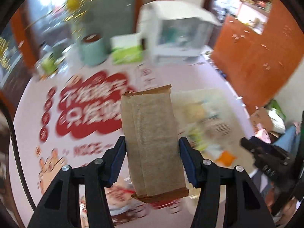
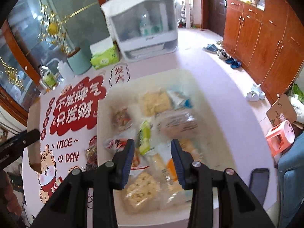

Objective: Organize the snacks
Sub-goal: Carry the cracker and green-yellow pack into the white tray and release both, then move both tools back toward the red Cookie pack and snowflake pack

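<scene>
- The left gripper (image 1: 152, 157) is clamped on a brown paper snack packet (image 1: 152, 142); both blue pads press its long sides, and the packet stands on end, tilted a little with its top toward 11 o'clock, held above the table.
- In the right wrist view the same packet (image 2: 34, 133) shows at 9 o'clock, at the table's edge, with a black finger of the left gripper across it.
- The right gripper (image 2: 152, 153) is parted wide with nothing between its fingers, hovering over a shallow clear plastic tray (image 2: 199, 87) on the round table (image 2: 237, 117).
- The tray holds loose snacks: two pale puffed-rice squares (image 2: 154, 101), a green-wrapped bar (image 2: 144, 136), a clear-wrapped brown cake (image 2: 177, 123), and red-wrapped pieces (image 2: 115, 144) at its 8 o'clock side. The contents are blurred.
- A red-and-white printed mat (image 2: 76, 110) covers the table at 9 o'clock of the tray.
- Toward 12 o'clock stand a white lidded cabinet box (image 2: 144, 28), a green tissue box (image 2: 104, 57) and a mint canister (image 2: 78, 61).
- A dark phone (image 2: 259, 182) lies at 4 o'clock near the table's rim.
</scene>
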The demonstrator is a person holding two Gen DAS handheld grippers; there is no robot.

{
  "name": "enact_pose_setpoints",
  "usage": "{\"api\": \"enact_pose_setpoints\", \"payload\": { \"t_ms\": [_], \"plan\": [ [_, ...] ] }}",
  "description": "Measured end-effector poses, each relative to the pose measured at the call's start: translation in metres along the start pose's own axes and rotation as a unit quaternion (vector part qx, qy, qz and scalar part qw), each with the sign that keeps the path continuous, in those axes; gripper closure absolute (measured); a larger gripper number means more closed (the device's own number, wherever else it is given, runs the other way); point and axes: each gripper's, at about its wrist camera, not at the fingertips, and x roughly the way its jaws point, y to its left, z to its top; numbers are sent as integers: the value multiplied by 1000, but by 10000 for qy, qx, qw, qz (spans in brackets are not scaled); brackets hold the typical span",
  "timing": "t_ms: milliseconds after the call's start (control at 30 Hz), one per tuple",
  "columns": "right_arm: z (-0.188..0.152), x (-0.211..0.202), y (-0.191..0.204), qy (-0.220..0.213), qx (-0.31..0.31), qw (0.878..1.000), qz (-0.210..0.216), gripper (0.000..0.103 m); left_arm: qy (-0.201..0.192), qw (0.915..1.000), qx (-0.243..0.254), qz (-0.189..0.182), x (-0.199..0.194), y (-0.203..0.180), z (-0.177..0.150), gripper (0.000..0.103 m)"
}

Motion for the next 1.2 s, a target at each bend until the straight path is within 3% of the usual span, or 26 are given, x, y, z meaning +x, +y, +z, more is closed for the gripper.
{"api": "enact_pose_setpoints", "payload": {
  "t_ms": [133, 200, 233, 367, 467, 667, 933, 1067, 1200],
  "plan": [
    [11, -18, -24, -224, -13, 9996, -150, 63, -112, 9996, 235, -66, 6, -49, 26, 44],
    [14, -20, -30, -239, -6, 9996, -178, 63, -127, 9991, 384, -130, 11, -68, 37, 18],
    [16, -22, -35, -252, 2, 9995, -192, 62, -186, 9988, 450, -67, 13, -72, 39, 14],
    [16, -27, -45, -302, -30, 9993, -200, 60, -382, 9977, 546, 143, 7, -73, 40, 11],
    [14, -25, -44, -271, -83, 9995, -159, 58, -417, 9978, 431, 265, 6, -49, 31, 11],
    [9, -14, -21, -144, -363, 9992, 89, 58, -77, 9955, -94, 939, 10, 39, -5, 11],
    [-9, -2, 59, 93, -1117, 9917, 633, 58, 477, 9789, -1157, 1613, -2, 170, -94, 11],
    [-28, 1, 106, 292, -1623, 9818, 943, 58, 731, 9722, -1494, 1647, -2, 210, -141, 11],
    [-57, 11, 157, 527, -2174, 9671, 1209, 58, 1123, 9746, -1388, 1351, 18, 225, -181, 11]
  ]
}}
